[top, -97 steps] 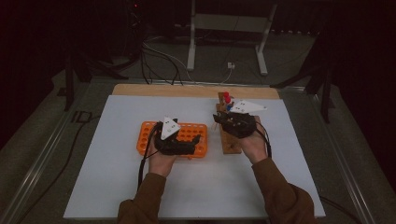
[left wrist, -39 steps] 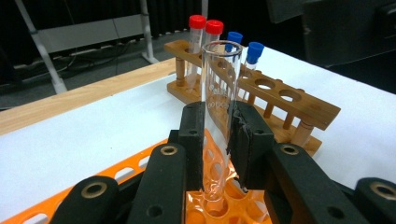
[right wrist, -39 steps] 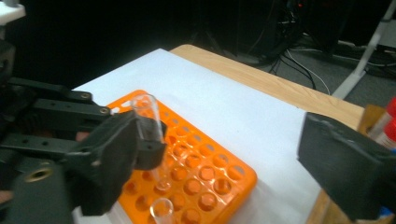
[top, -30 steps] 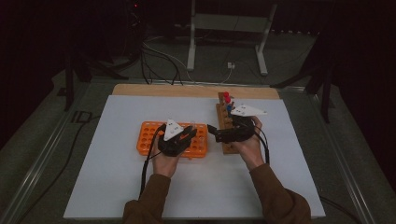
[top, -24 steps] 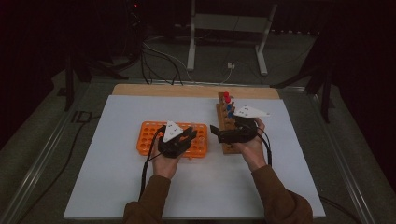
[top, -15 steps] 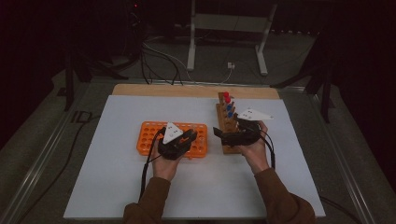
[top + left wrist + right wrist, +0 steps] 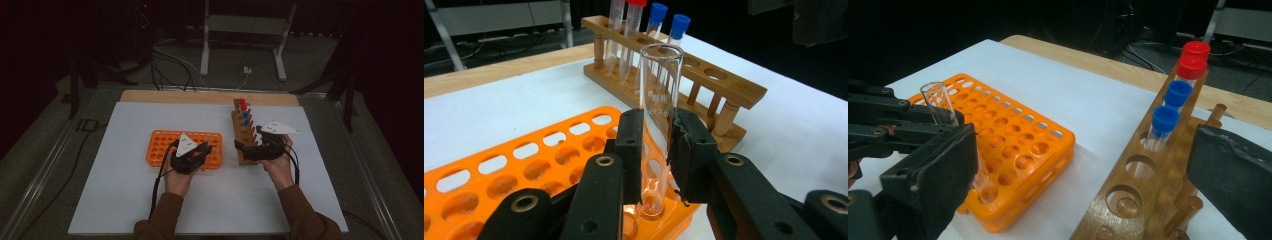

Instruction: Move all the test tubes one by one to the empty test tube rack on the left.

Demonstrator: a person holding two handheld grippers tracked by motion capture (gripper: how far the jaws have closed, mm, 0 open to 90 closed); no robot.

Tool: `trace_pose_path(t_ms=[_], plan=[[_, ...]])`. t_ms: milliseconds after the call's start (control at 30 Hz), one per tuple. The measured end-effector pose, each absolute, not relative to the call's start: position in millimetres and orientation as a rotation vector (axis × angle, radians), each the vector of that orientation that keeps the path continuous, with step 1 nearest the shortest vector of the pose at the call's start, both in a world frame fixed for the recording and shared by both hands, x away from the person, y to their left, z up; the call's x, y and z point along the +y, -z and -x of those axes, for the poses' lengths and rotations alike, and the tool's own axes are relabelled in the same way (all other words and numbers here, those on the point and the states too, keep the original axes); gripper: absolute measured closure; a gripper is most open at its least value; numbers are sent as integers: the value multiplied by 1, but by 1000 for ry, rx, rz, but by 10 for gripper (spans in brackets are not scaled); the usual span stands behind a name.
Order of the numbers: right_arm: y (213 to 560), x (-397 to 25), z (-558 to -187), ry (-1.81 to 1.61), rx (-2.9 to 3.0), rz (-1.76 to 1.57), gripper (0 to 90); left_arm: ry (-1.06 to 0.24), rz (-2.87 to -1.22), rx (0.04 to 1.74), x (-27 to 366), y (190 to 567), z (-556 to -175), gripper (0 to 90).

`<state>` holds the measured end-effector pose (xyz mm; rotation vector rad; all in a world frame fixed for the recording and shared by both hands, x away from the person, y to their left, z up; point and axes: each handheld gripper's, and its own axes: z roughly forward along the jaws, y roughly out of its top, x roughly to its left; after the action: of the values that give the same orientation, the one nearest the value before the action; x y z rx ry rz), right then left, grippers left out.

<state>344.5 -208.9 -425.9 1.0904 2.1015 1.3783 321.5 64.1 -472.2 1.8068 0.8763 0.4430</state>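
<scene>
Glass tube (image 7: 658,125) clenched in left tongs (image 7: 654,150), seated in orange rack (image 7: 524,175) corner well. Right tongs (image 7: 1088,170) released beside wooden rack (image 7: 1158,185). Next, probably: release, withdraw upward.

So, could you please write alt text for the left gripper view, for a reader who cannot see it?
The left gripper clamps an uncapped clear glass tube, its base in a corner hole of an orange rack. Behind, a wooden rack on the white table holds two red-capped and two blue-capped tubes.
</scene>
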Motion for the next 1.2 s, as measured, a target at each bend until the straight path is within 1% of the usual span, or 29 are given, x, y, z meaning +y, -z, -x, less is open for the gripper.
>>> trace_pose_path(t_ms=[467,1200], plan=[[434,-221,-335,-1376,2096,-1112,5,-449,-1865,872,62,484,-317,758],[441,-225,-330,-1371,2101,-1118,5,-468,-1959,852,57,492,-318,762]])
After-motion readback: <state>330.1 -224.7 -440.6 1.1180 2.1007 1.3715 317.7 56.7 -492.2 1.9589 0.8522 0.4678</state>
